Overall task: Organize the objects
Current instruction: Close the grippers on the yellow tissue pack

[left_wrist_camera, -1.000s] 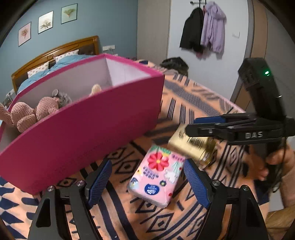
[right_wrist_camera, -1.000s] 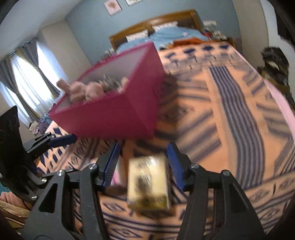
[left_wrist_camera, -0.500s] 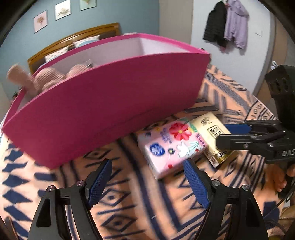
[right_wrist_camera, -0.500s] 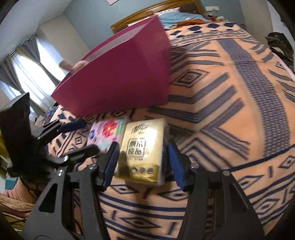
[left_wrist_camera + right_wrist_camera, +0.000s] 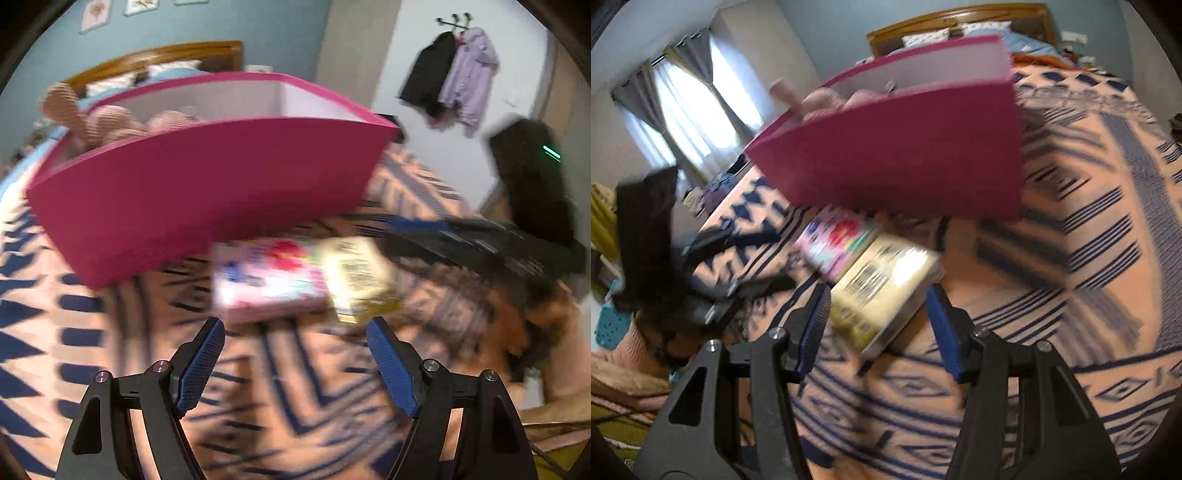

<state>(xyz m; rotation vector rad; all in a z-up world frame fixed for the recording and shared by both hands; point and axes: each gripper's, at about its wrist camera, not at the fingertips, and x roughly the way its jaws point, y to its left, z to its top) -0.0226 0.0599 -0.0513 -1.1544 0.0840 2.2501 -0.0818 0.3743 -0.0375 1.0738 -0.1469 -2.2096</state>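
A pink flowered tissue pack [image 5: 266,277] and a gold tissue pack [image 5: 360,277] lie side by side on the patterned bedspread in front of a magenta box [image 5: 207,184] that holds plush toys [image 5: 99,118]. My left gripper [image 5: 295,365] is open and empty, short of the pink pack. My right gripper [image 5: 877,317] is open, its blue pads on either side of the gold pack [image 5: 882,288], which rests on the bed beside the pink pack [image 5: 836,240]. Both views are blurred by motion.
The orange and navy bedspread [image 5: 1089,221] stretches right of the magenta box [image 5: 905,158]. A wooden headboard [image 5: 155,59] stands behind. Jackets [image 5: 454,77] hang on the wall at right. Curtained windows [image 5: 690,110] are at left.
The gold pack has gone from held in the air to lying on the bed beside the pink pack. My right gripper's jaws have widened around it. My left gripper has drawn back slightly.
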